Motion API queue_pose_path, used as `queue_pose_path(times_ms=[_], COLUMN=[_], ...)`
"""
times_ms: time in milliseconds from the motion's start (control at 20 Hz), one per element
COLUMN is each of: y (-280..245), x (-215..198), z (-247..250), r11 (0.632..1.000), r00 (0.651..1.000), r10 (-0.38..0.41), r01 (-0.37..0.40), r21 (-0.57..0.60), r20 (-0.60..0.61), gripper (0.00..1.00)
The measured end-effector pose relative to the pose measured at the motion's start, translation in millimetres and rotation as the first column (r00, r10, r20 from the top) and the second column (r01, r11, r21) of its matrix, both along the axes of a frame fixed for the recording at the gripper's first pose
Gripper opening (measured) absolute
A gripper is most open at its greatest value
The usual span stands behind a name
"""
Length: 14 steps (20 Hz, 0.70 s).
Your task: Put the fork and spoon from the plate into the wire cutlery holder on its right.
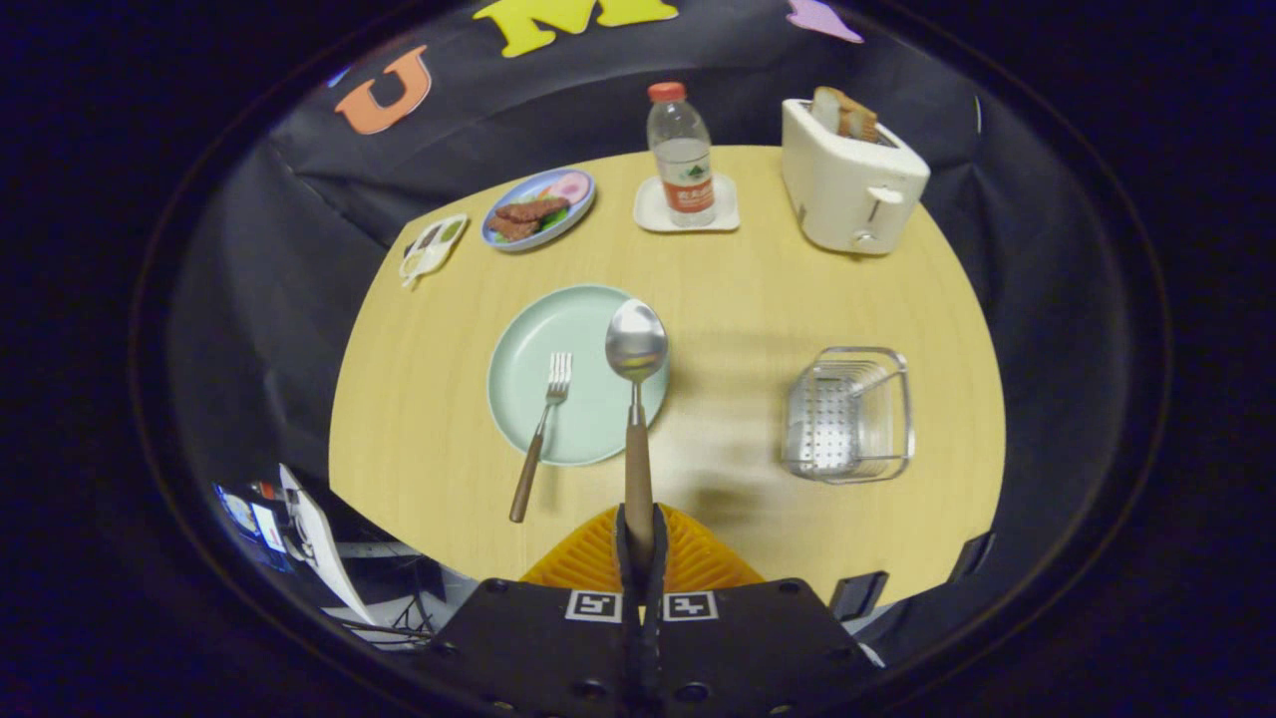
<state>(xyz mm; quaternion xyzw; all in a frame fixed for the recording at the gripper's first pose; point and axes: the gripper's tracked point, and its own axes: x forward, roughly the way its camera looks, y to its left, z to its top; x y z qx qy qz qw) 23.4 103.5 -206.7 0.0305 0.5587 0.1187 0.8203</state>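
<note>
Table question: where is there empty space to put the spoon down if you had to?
The gripper is shut on the spoon. Bare table lies between the green plate and the wire cutlery holder, and left of the fork. The far edge is crowded: food plate, water bottle, toaster.

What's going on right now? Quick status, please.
Tool shut on spoon handle, bowl out ahead over the plate. Fork still on plate. Holder on the right, nothing between.
</note>
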Motion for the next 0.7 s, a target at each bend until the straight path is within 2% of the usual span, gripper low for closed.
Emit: queue_pose_path(times_ms=[150, 300, 700], y=[-54.1, -85.2, -106.3], x=[-2.0, -10.9, -29.0], z=[26.8, 29.9, -0.9], r11=[0.997, 0.991, 0.979], r00=[0.998, 0.99, 0.953], r10=[-0.067, -0.131, -0.203], r01=[0.067, 0.129, 0.204], r21=[-0.03, -0.027, -0.018], r20=[0.001, -0.045, -0.226], gripper=[0.0, 0.0, 0.0])
